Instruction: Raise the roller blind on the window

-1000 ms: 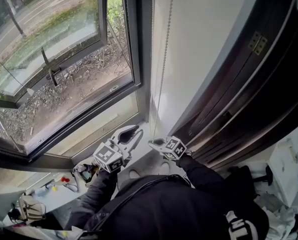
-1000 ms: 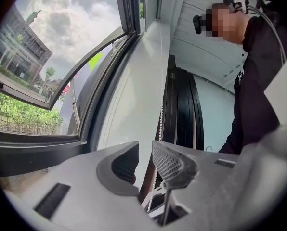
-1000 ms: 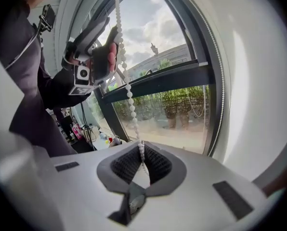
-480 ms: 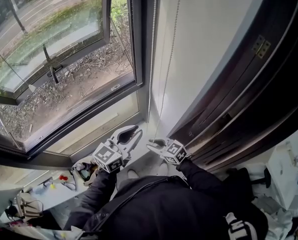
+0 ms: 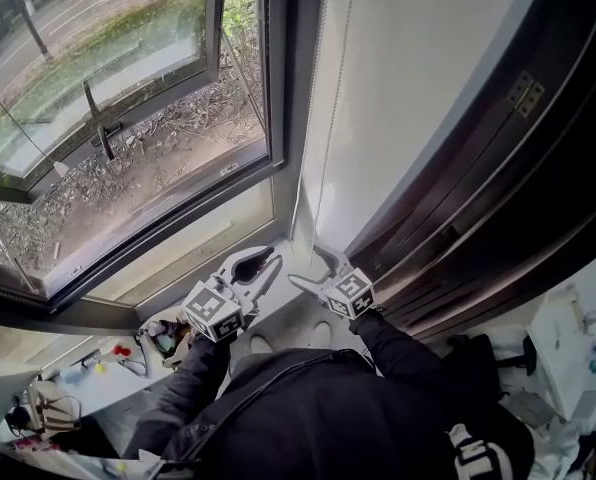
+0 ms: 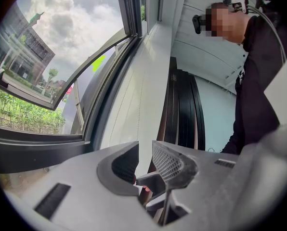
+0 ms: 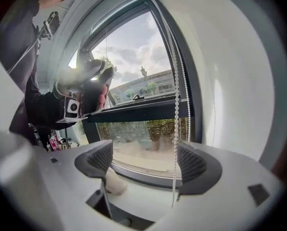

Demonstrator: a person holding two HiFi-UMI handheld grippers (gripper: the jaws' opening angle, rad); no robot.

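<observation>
Right gripper view: our right gripper [image 7: 146, 159] has its jaws opening, already wide apart. The bead chain [image 7: 176, 105] hangs between them, close to one pad [image 7: 190, 163] and pressed by neither. The chain is a string of small round white beads in two strands. The pads are matte grey, curved and cross-hatched. The dark window frame [image 7: 134, 112] runs left of the chain and the smooth white wall [image 7: 235, 81] stands right of it.

Head view: both grippers sit low, at the chain's foot, with our left gripper [image 5: 256, 266] just left of the chain. The glass left of the chain is bare as far as we see. We find no blind fabric in any view, so the roller blind itself must lie above the frames. Dark glossy wood panels [image 5: 498, 198] with a brass hinge [image 5: 519, 86] stand well right of the chain.

Left gripper view: the jaws stand narrowly apart with nothing between them. The chain shows faintly beyond, against the white wall.

Judgement: we are letting go at the bottom of a pull. The next move calls for reaching higher up the chain, closing on one strand only, then drawing straight down. The beads are small and slippery, so the grip must be square.
</observation>
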